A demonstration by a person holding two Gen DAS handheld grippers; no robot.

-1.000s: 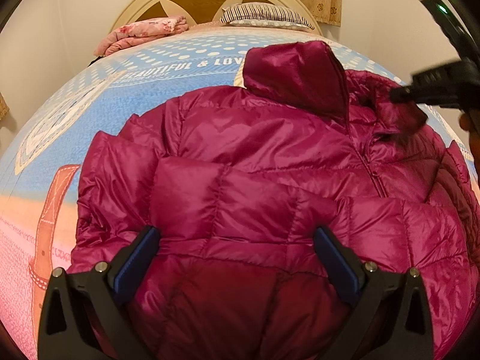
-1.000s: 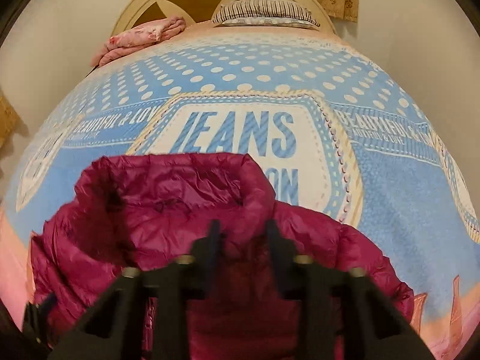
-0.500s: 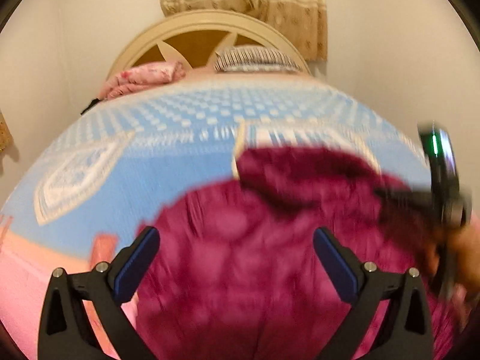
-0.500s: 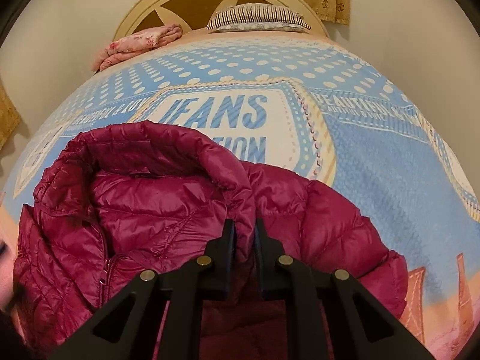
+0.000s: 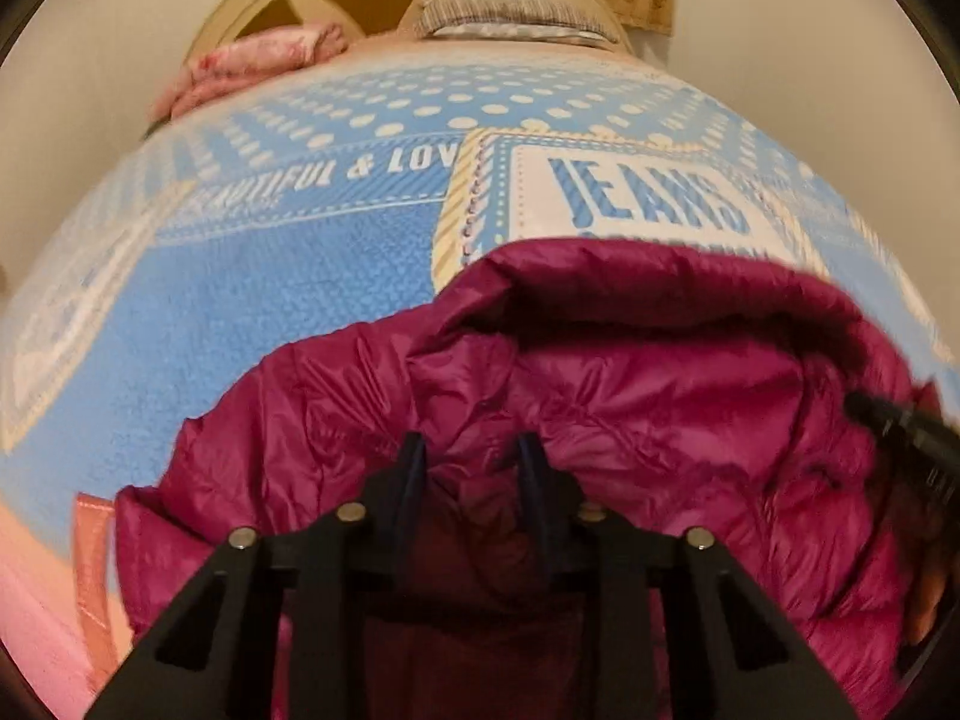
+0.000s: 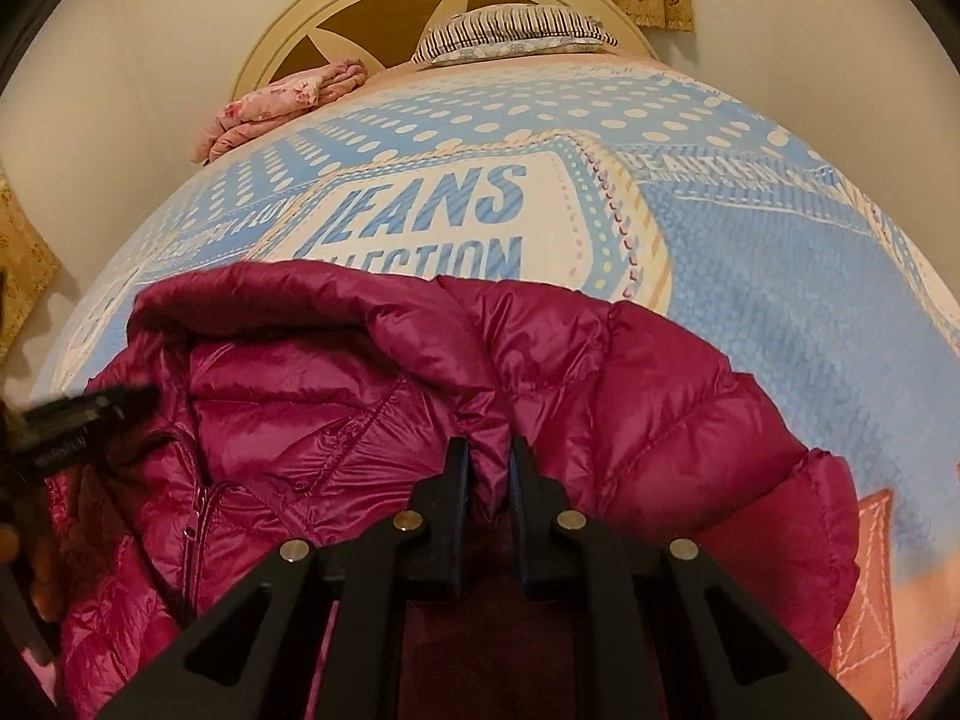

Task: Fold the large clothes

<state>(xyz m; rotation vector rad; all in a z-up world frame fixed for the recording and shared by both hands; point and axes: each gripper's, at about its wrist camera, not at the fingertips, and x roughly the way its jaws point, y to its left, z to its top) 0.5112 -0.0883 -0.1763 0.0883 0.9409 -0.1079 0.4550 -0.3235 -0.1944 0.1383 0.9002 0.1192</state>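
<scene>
Two claws are gripping the magenta puffer jacket (image 5: 630,396) lying on the bed's blue printed bedspread (image 5: 270,276); the left claw (image 5: 471,456) has just been closing, pinching the shoulder fabric; the right claw (image 6: 487,468) is squeezing a fold near the collar, likely readying a lift; only the right view is showing the zipper (image 6: 198,510).
</scene>
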